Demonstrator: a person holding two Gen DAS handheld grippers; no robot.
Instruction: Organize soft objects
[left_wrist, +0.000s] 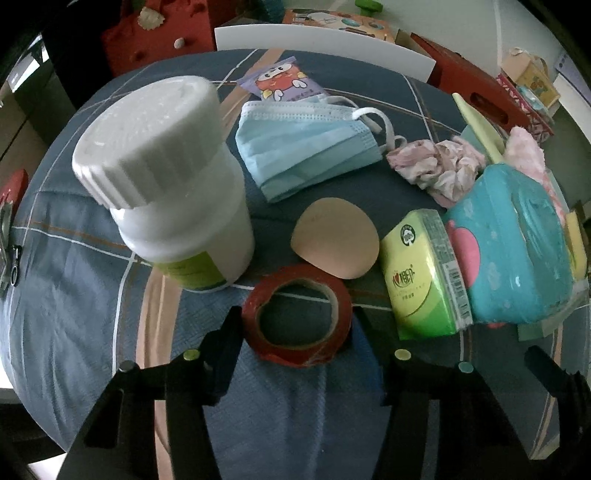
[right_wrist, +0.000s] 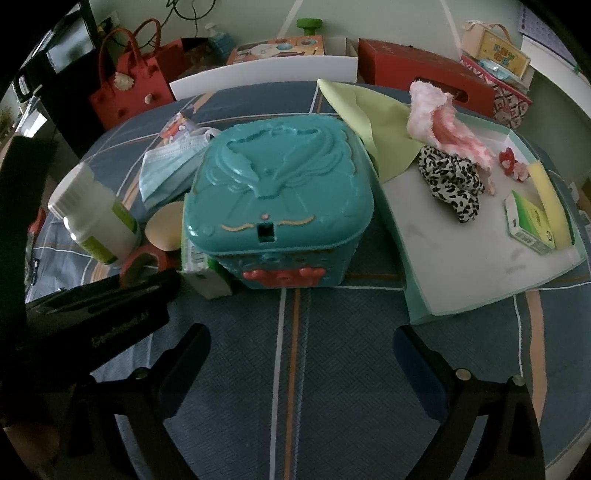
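Observation:
My left gripper (left_wrist: 295, 325) has its fingers on either side of a red tape roll (left_wrist: 297, 319) that rests on the tablecloth. Beyond it lie a beige pad (left_wrist: 336, 242), a blue face mask (left_wrist: 306, 147), a pink scrunchie (left_wrist: 439, 168) and a green tissue pack (left_wrist: 424, 273). My right gripper (right_wrist: 303, 350) is open and empty in front of the teal plastic box (right_wrist: 277, 199). The tray (right_wrist: 461, 258) at right holds a leopard scrunchie (right_wrist: 450, 177), pink fluffy cloth (right_wrist: 443, 122), green cloth (right_wrist: 373, 114), tissue pack (right_wrist: 532, 225) and yellow sponge (right_wrist: 550, 199).
A white bottle (left_wrist: 166, 177) stands left of the tape. A snack packet (left_wrist: 280, 79) lies behind the mask. Small red hair clips (right_wrist: 511, 164) lie in the tray. A white chair back (right_wrist: 266, 77), a red bag (right_wrist: 129, 85) and boxes stand beyond the table.

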